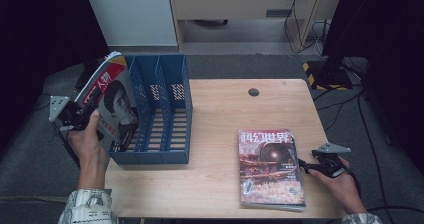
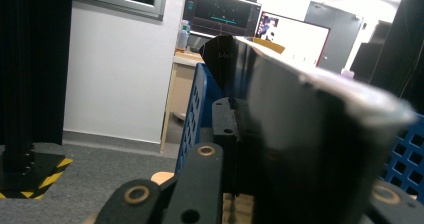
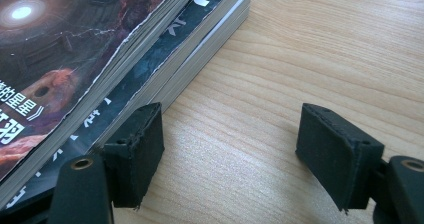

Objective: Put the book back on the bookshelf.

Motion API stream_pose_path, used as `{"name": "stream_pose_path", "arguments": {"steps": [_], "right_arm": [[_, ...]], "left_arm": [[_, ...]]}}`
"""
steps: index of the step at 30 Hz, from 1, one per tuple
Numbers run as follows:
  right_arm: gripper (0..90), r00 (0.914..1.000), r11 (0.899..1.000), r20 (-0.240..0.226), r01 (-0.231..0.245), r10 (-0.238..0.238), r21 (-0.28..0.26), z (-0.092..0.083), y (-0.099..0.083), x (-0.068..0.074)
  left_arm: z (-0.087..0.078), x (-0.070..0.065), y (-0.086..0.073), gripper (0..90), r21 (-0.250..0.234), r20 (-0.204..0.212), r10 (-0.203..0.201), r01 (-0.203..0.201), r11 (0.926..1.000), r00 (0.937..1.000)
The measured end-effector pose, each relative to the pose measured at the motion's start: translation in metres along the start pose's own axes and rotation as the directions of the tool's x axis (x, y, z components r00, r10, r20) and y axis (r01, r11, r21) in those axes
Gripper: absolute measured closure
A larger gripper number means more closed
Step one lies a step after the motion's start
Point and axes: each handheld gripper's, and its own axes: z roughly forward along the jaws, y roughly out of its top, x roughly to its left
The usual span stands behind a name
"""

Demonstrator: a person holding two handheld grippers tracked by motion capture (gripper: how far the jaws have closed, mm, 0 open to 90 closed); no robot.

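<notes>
The wooden desk (image 1: 225, 129) carries a blue file rack (image 1: 165, 109) at its left and a stack of magazines (image 1: 270, 166) at its right. Above the rack's leftmost slot a magazine with a face on its cover (image 1: 112, 101) is held tilted, its lower edge at the rack's front wall; it is judged to be on its way into that slot. It is pinched near its outer edge by the left tongs (image 1: 80, 118), whose jaws are pressed together on it; in the left gripper view the glossy cover (image 2: 320, 149) is seen bowing away from the jaws. A magazine like this is judged light and floppy, with a slick cover, so a hold close to the spine and low down would be expected to keep it from sagging or slipping. The right tongs (image 3: 230, 149) are spread and hold nothing; they rest low on the desk just beside the stack's right edge, one pad (image 3: 140, 149) next to the lowest magazine's pages
</notes>
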Motion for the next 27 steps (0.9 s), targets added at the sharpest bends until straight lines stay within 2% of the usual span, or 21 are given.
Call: {"name": "stream_pose_path", "arguments": {"steps": [4, 15, 19, 27], "right_arm": [[27.1, 1.0000, 1.000, 0.000, -0.002, 0.002, 0.001, 0.000, 0.000, 0.000], [27.1, 1.0000, 1.000, 0.001, -0.001, 0.001, 0.000, 0.000, 0.000, 0.000], [27.1, 1.0000, 1.000, 0.000, -0.001, 0.001, 0.000, 0.000, 0.000, 0.000], [27.1, 1.0000, 1.000, 0.000, -0.003, 0.003, 0.001, 0.000, 0.000, 0.000]], "left_arm": [[0.001, 0.000, -0.004, 86.5, 0.007, -0.002, -0.002, 0.002, 1.0000, 1.0000], [0.007, -0.003, -0.019, 86.5, 0.049, -0.011, 0.038, -0.037, 0.9981, 0.9992], [0.006, 0.001, -0.021, 86.4, 0.035, -0.018, 0.008, -0.007, 0.9994, 0.9998], [0.009, 0.003, -0.020, 86.3, 0.024, -0.026, -0.004, 0.004, 0.9997, 0.9996]]}}
